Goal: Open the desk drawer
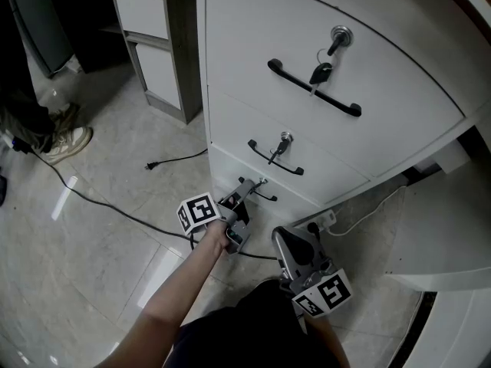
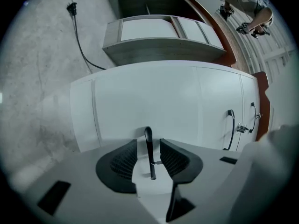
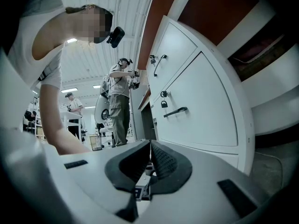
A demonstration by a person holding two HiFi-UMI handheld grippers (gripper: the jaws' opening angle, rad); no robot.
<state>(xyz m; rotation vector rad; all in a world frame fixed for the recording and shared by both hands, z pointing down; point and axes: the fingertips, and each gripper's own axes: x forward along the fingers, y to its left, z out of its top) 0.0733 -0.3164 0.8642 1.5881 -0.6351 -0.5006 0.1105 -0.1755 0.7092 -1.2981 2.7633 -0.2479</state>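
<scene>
Squarely, the left tool (image 2: pixel 148 143) — jaws apart — straddles the bottom drawer handle (image 1: pixel 265 195) without gripping; the right tool (image 3: pixel 148 161), closed, sits farther back.

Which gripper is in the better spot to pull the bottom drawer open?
Left. The left gripper has its jaws open around the bottom handle, ready to close on it. The right gripper hangs back, jaws together, holding nothing.

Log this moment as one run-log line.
left gripper: jaws open, bottom drawer handle between them, unclamped | right gripper: jaws shut, empty | bottom drawer: closed
</scene>
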